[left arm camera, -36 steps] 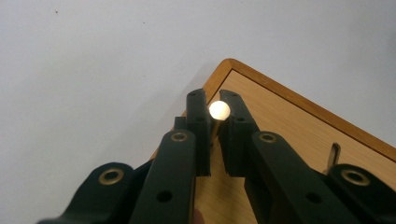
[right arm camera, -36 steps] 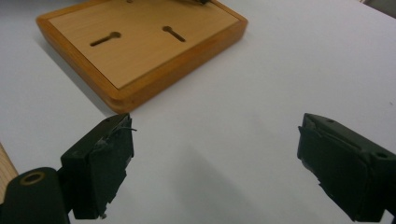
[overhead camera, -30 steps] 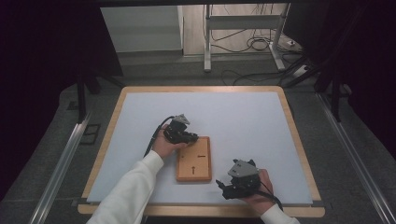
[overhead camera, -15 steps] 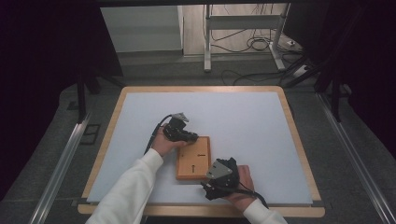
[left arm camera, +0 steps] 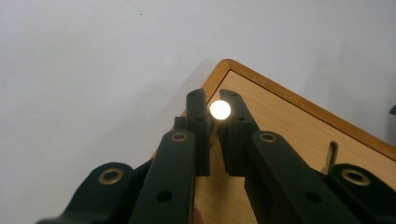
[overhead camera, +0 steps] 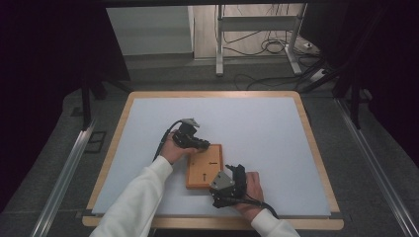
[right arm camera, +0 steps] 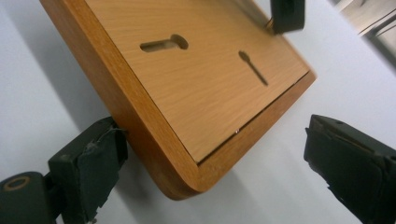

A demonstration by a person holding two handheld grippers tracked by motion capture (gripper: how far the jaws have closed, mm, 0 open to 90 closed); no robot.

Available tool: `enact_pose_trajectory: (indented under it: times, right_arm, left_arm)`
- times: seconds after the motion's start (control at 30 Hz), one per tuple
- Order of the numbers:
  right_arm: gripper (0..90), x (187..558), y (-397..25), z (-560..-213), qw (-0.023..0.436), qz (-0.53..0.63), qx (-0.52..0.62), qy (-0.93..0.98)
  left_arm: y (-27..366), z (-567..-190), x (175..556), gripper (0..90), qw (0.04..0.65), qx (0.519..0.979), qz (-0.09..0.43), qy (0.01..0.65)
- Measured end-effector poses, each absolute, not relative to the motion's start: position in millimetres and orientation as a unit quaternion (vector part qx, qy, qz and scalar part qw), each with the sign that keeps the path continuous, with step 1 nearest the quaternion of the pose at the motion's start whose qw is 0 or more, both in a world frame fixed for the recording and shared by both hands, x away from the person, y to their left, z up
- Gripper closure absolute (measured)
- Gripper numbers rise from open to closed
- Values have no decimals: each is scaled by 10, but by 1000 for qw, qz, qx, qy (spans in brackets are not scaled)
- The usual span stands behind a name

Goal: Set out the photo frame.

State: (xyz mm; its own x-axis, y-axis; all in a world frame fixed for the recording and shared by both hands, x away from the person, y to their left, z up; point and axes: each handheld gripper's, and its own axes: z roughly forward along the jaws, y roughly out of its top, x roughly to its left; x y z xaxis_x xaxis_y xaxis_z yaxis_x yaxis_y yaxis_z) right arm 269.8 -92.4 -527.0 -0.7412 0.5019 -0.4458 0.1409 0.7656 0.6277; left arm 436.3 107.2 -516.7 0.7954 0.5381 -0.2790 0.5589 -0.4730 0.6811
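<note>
A flat wooden board (overhead camera: 200, 170) lies on the white table near the front edge. It has a keyhole-shaped slot (right arm camera: 163, 43) and a thin pin-shaped slot (right arm camera: 252, 66). My left gripper (overhead camera: 203, 144) sits over the board's far left corner (left arm camera: 226, 65), shut on a small pin (left arm camera: 220, 109) with a bright round head. My right gripper (right arm camera: 219, 163) is open, and its jaws straddle the board's near right corner without touching it. In the high view, the right gripper (overhead camera: 232, 175) rests at that corner.
The white table surface (overhead camera: 257, 123) has a wooden rim (overhead camera: 316, 148) and wide free room behind and to the right of the board. Metal rails, a stand and cables lie on the floor beyond the table.
The right gripper has moved left from the table's front right area up to the board's near right corner. The left gripper and the board have stayed put.
</note>
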Motion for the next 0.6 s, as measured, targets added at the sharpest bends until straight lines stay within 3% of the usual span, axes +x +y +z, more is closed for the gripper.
enact_pose_trajectory:
  times: [0.17,0.6]
  right_arm:
    - [112,2642,-873,-5220,345,288,156,880]
    - [278,2722,-852,-4995,361,310,149,867]
  left_arm:
    - [1063,-5160,4352,839,399,860,-1,319]
    - [1064,-5164,4360,814,403,855,7,327]
